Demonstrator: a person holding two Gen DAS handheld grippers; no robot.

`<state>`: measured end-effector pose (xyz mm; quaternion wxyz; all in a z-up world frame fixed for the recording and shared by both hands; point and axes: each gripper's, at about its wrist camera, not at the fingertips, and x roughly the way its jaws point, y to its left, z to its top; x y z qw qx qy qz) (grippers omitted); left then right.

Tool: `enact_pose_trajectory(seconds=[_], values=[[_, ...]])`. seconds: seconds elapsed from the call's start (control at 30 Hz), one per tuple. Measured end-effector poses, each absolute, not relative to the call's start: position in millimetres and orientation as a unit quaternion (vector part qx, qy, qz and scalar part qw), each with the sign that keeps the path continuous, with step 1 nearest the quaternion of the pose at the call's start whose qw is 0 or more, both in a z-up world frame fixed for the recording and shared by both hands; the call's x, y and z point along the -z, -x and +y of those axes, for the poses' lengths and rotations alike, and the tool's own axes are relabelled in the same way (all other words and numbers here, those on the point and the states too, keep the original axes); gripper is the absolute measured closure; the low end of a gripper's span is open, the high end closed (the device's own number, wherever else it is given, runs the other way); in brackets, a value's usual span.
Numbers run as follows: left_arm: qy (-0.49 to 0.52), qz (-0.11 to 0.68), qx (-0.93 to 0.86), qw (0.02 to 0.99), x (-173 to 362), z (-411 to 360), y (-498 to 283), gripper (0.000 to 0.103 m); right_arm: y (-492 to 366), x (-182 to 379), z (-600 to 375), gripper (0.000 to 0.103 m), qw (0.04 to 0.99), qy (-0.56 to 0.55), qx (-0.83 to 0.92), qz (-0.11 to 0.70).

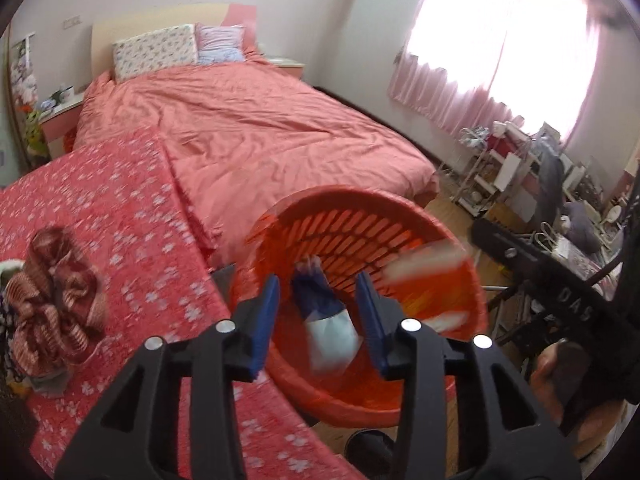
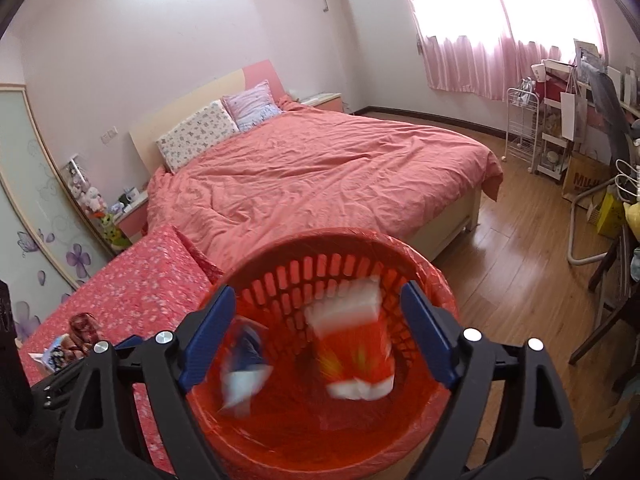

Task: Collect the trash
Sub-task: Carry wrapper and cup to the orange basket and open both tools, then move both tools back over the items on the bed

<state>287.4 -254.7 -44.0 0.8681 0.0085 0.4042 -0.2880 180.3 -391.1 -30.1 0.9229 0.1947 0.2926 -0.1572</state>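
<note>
- Trash: blue-white packet (image 1: 326, 320) blurring between left tongs (image 1: 320, 320), pads released, not pressing it.
- Right tongs (image 2: 320, 332) spreading wide, gripping nothing; red-white packet (image 2: 352, 344) blurring inside red basket (image 2: 280, 440).
- Basket sitting beside floral tabletop (image 1: 120, 208), bed (image 2: 320, 168) lying beyond.

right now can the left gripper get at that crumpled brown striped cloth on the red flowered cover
Probably yes. The left gripper is open over the orange basket, and the cloth lies uncovered on the flowered cover off to its left, with nothing between them.
</note>
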Motion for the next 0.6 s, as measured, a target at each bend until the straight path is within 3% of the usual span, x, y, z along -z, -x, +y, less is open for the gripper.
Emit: enact_pose_trajectory(seconds=[0.23, 0.6], values=[[-0.043, 0.39, 0.238, 0.889, 41, -210, -266, 0.05, -171, 27, -371, 0.019, 0.922, -0.171, 0.168, 0.305], [-0.045, 0.371, 0.142, 0.916, 31, -81, -230, 0.048, -181, 15, -300, 0.019, 0.932, -0.118, 0.114, 0.325]])
